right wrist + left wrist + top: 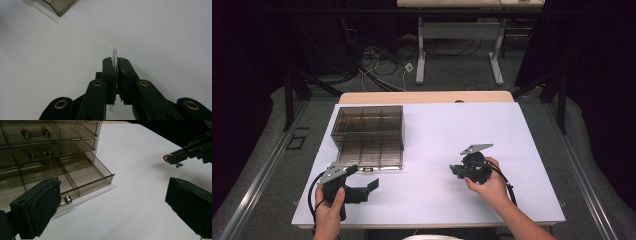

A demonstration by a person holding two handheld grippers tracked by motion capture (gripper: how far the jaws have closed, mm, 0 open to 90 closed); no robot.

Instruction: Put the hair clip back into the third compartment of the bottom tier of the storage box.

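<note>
The right gripper point(115, 65) holds a thin flat disc point(115, 53) edge-on between its fingers point(108, 72), which are pressed together on it; the disc's pale rim pokes out just past the fingertips and a sliver shows below them too. In the left gripper view the same piece looks pink and blue (its shape is too small to make out) at the tip of the right gripper, over the white table point(432, 130) at centre-right. The left gripper point(112, 202) has its fingers spread wide with nothing between them, near the left front of the table. Just beyond it stands a smoky clear drawer cabinet point(368, 131), its bottom drawer point(85, 173) pulled out.
</note>
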